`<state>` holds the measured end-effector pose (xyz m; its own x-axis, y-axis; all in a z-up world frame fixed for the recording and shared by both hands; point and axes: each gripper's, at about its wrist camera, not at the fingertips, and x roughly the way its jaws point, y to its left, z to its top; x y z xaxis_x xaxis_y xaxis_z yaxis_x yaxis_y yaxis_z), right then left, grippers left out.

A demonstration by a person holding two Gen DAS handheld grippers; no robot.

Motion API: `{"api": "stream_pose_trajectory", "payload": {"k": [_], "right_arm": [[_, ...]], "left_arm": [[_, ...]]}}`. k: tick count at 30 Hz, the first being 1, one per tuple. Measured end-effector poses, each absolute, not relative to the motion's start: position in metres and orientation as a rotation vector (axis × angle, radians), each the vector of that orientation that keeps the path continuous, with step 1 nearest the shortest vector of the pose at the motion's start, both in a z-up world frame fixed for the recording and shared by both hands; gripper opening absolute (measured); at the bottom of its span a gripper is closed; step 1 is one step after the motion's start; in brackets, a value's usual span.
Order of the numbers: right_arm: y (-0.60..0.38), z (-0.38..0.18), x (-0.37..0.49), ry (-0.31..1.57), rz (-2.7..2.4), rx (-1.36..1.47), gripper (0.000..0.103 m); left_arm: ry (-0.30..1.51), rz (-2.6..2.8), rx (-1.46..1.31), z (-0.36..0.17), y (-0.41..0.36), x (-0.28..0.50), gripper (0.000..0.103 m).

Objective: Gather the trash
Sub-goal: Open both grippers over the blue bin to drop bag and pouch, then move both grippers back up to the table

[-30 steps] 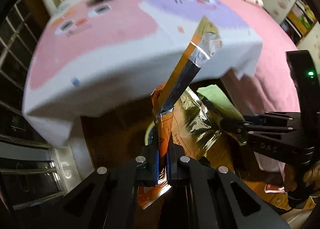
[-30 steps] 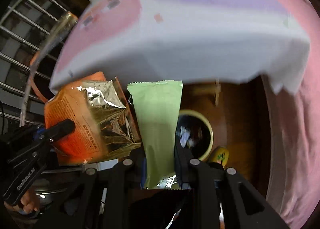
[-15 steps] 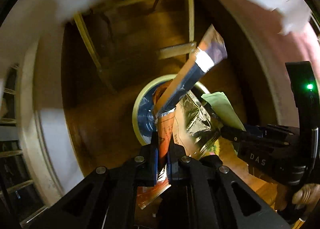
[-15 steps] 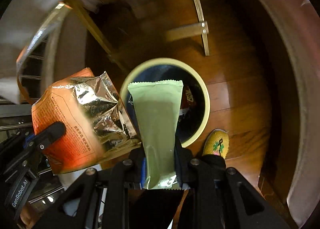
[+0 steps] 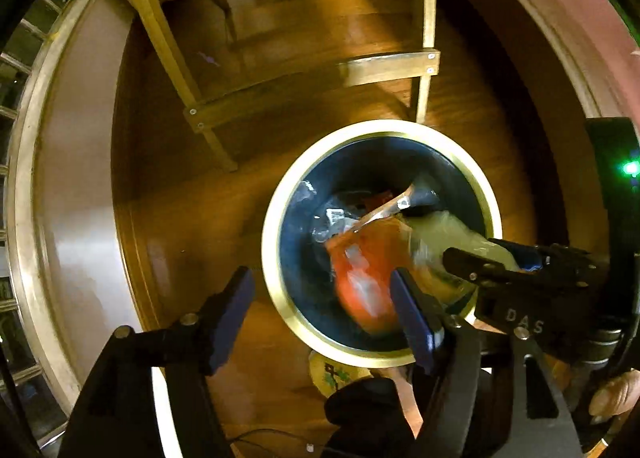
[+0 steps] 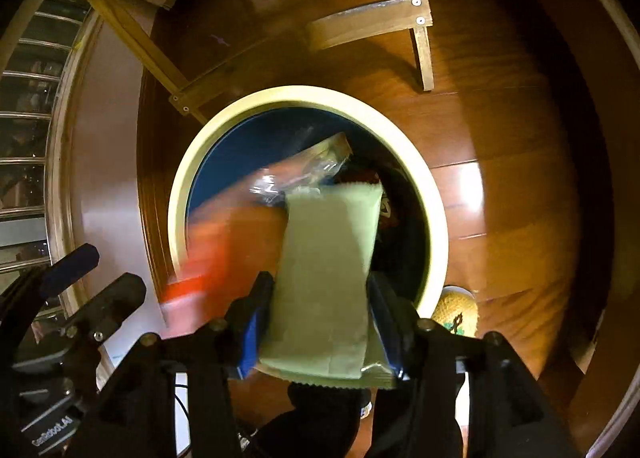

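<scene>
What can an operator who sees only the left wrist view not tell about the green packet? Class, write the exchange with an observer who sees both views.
Operator: Is the green packet clamped?
Observer: It seems not. The right gripper is open, fingers spread wider than the green packet.
Operator: Where does its top end point?
Observer: Over the bin opening, inside the rim.
Operator: And the orange bag?
Observer: From the right wrist, the orange bag is a blur overlapping the rim's near left side.
</scene>
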<state>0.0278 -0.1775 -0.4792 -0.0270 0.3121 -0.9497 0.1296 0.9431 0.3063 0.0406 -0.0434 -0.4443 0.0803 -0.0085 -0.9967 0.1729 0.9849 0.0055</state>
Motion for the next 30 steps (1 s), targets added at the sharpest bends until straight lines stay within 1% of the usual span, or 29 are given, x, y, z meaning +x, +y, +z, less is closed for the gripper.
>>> {"api": "stream_pose_trajectory", "payload": {"k": [1, 3, 6, 10, 14, 16, 21, 30], "right_arm": [[-0.176, -0.479, 0.029, 1.6, 0.153, 0.345, 0.05], [-0.176, -0.477, 0.031, 1.597, 0.16, 0.345, 0.05], [-0.174, -0.47, 0.032, 1.588, 0.168, 0.335, 0.05], [-0.177, -0.46, 0.032, 1.581, 0.174, 0.335, 0.05], [-0.18, -0.437, 0.033, 1.568, 0.169, 0.347, 0.05], [-0.181, -0.416, 0.033, 1.552, 0.168, 0.353, 0.05], [-0.184, -0.353, 0.034, 1.499, 0.175, 0.373, 0.05], [-0.187, -0.218, 0.026, 1.376, 0.194, 0.408, 0.05]], "left_arm": [[1.482, -0.127, 0.131, -0.443, -0.042, 0.041, 0.08], [1.472, -0.114, 0.127, -0.439, -0.04, 0.041, 0.082], [1.46, -0.099, 0.129, -0.433, -0.033, 0.045, 0.082], [1.43, -0.085, 0.122, -0.413, -0.028, 0.046, 0.082], [1.407, -0.081, 0.109, -0.383, -0.024, 0.045, 0.082], [1.392, -0.083, 0.102, -0.364, -0.023, 0.045, 0.082], [1.325, -0.101, 0.071, -0.295, -0.024, 0.044, 0.082], [1.155, -0.169, 0.035, -0.14, -0.013, 0.039, 0.082]]}}
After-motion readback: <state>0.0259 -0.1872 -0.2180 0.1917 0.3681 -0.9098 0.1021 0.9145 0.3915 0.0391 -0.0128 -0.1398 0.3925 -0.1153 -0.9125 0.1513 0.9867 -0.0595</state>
